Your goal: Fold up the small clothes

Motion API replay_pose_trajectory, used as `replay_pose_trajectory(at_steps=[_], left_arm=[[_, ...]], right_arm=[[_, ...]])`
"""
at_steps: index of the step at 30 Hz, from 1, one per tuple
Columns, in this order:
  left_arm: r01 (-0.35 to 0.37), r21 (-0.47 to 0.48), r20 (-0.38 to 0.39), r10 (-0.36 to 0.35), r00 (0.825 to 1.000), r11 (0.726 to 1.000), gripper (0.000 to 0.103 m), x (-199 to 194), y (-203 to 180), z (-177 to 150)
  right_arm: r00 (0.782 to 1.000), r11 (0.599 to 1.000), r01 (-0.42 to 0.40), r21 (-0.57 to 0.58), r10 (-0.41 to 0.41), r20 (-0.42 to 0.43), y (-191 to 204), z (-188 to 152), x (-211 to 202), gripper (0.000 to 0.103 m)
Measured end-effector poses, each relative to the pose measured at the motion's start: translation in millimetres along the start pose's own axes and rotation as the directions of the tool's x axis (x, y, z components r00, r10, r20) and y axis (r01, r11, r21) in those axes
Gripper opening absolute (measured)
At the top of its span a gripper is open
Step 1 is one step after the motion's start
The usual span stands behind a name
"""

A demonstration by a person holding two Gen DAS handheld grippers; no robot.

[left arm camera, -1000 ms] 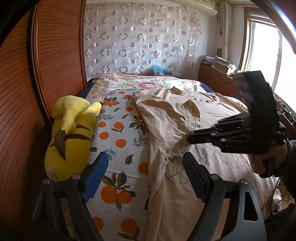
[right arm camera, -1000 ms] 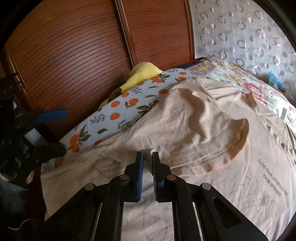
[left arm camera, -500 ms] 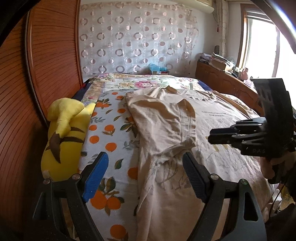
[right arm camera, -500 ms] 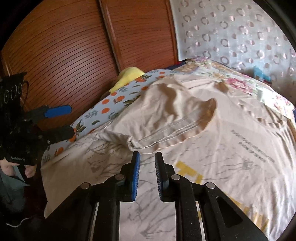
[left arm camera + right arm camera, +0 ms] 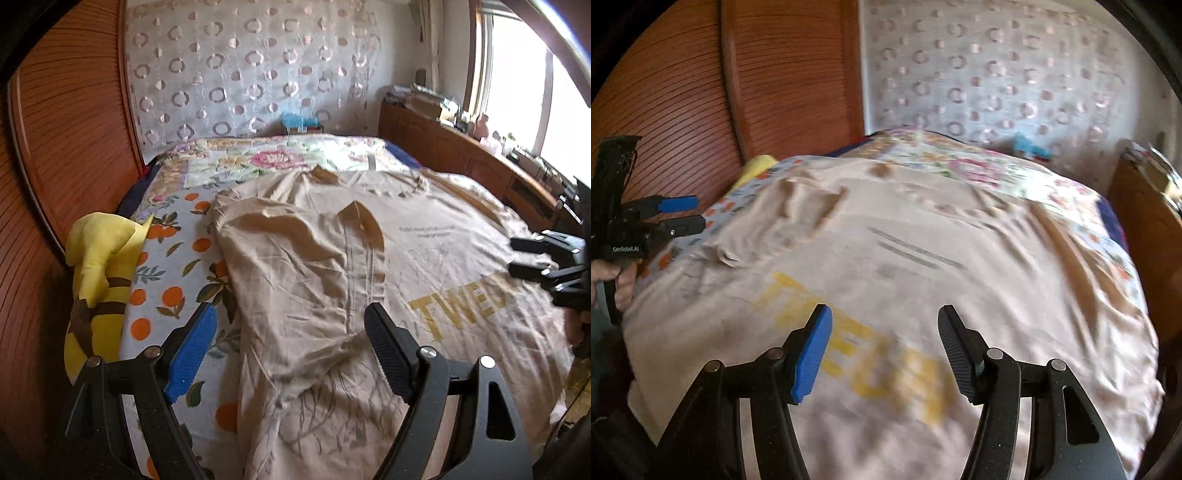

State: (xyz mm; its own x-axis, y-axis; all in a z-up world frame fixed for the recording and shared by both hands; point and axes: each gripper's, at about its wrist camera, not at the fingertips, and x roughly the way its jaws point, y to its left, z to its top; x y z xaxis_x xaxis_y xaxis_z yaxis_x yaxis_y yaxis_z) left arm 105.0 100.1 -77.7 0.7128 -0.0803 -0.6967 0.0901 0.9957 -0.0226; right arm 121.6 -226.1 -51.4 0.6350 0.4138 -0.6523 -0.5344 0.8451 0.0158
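A beige T-shirt (image 5: 424, 266) with yellow lettering lies spread on the bed, its left sleeve (image 5: 306, 266) folded inward over the body. It also fills the right wrist view (image 5: 923, 258), blurred. My left gripper (image 5: 290, 350) is open and empty above the shirt's near left part. My right gripper (image 5: 884, 350) is open and empty above the lettering; it shows at the right edge of the left wrist view (image 5: 532, 258). The left gripper shows at the left of the right wrist view (image 5: 679, 214).
A yellow plush toy (image 5: 99, 280) lies at the bed's left edge beside the wooden wardrobe (image 5: 55, 147). An orange-print sheet (image 5: 173, 258) and a floral quilt (image 5: 273, 158) cover the bed. A wooden sideboard (image 5: 480, 162) with clutter runs under the window at right.
My right gripper let go of the folded sleeve, opened wide and drew back to the right over the lettering. The sleeve stays folded. The left gripper stayed open.
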Motion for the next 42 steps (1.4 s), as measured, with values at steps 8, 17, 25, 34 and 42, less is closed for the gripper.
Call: replay_pose_trajectory(at_steps=[8, 17, 25, 34, 42], left_arm=[[-0.012, 0.038, -0.118, 0.016, 0.993, 0.999, 0.083, 23, -8, -10], [0.012, 0.010, -0.145, -0.011, 0.989, 1.000, 0.085, 29, -4, -17], [0.005, 0.005, -0.157, -0.004, 0.988, 1.000, 0.098, 34, -3, -18], [0.002, 0.012, -0.166, 0.000, 0.986, 1.000, 0.102, 36, -5, -17], [0.004, 0.010, -0.166, -0.003, 0.986, 1.000, 0.103, 36, -4, -17]], right_arm=[[0.996, 0.994, 0.083, 0.075, -0.082, -0.022, -34, -28, -31, 0.062], [0.986, 0.966, 0.165, 0.201, -0.165, -0.017, -79, -49, -71, 0.062], [0.958, 0.915, 0.282, 0.287, -0.283, -0.040, -114, -69, -100, 0.062], [0.941, 0.861, 0.337, 0.380, -0.305, -0.145, -149, -74, -90, 0.062], [0.960, 0.869, 0.276, 0.411, -0.225, -0.169, -167, -55, -90, 0.062]])
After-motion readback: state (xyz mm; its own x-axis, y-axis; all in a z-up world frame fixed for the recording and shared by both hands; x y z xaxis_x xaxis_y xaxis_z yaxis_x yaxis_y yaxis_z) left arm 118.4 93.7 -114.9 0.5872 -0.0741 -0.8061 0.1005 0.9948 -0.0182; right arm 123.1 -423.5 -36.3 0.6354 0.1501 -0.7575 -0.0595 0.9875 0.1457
